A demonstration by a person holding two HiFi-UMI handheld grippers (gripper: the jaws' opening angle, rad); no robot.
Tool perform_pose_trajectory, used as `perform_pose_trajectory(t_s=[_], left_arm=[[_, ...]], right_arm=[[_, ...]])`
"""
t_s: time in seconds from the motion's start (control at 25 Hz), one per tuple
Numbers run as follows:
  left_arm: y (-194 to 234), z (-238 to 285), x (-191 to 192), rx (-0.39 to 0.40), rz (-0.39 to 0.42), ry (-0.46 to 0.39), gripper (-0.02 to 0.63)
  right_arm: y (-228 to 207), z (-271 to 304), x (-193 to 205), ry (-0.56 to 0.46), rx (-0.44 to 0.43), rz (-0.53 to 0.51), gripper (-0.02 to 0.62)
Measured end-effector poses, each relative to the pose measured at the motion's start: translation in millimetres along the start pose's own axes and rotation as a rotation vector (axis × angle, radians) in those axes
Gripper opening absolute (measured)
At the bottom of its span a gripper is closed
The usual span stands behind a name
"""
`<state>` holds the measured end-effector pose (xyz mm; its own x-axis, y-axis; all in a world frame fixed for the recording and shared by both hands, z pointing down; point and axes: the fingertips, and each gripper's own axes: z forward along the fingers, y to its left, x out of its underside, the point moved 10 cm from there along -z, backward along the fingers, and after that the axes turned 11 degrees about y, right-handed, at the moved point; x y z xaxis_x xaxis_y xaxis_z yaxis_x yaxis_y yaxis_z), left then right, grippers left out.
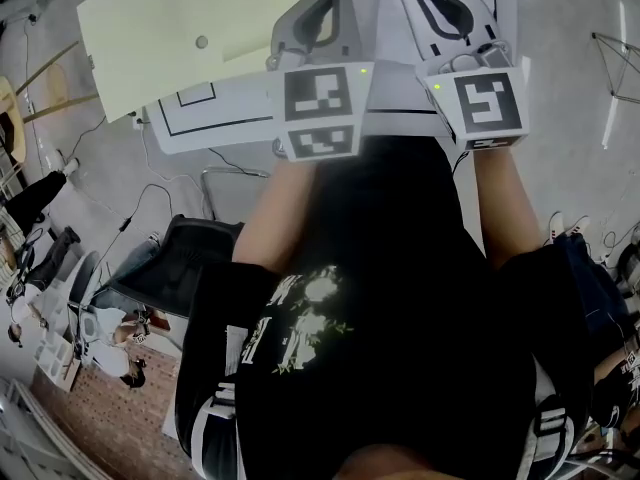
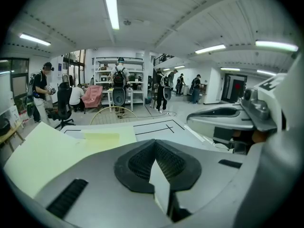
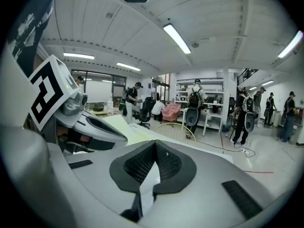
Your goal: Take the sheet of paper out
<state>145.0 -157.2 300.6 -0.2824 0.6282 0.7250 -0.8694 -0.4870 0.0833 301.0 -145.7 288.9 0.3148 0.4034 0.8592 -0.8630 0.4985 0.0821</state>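
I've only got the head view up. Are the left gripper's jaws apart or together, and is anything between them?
Observer: The left gripper view shows the left gripper with its jaws together, nothing gripped.
Operator: And the right one?
Observer: The right gripper is shut and empty too, in its own view.
Operator: Anyone near the table?
Observer: Nobody at the white table with black lines; people with backpacks stand farther off by white shelves.
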Motion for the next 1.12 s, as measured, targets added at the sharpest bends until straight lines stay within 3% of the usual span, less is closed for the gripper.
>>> perform_pose_trajectory(t_s=[0.28, 0.44, 0.88, 1.12], left_arm=[[24.5, -29.5, -1.8, -0.007, 0.016, -0.088, 0.002], [29.2, -52.7, -3.2, -0.013, 0.037, -0.156, 0.002], [36.7, -118.0, 5.6, -0.053, 0.069, -0.377, 0.002], [39.5, -150.3, 12.2, -0.024, 0.061, -0.440, 0.002]], right_arm=[[33.4, -20.9, -13.2, -0.161, 0.087, 0.126, 0.000], [45.5, -34.7, -23.3, -0.199, 0.141, 0.167, 0.000], [84.4, -70.9, -39.1, -0.254, 0.213, 0.157, 0.000], [111.0, -93.4, -50.3, -0.290, 0.238, 0.145, 0.000]])
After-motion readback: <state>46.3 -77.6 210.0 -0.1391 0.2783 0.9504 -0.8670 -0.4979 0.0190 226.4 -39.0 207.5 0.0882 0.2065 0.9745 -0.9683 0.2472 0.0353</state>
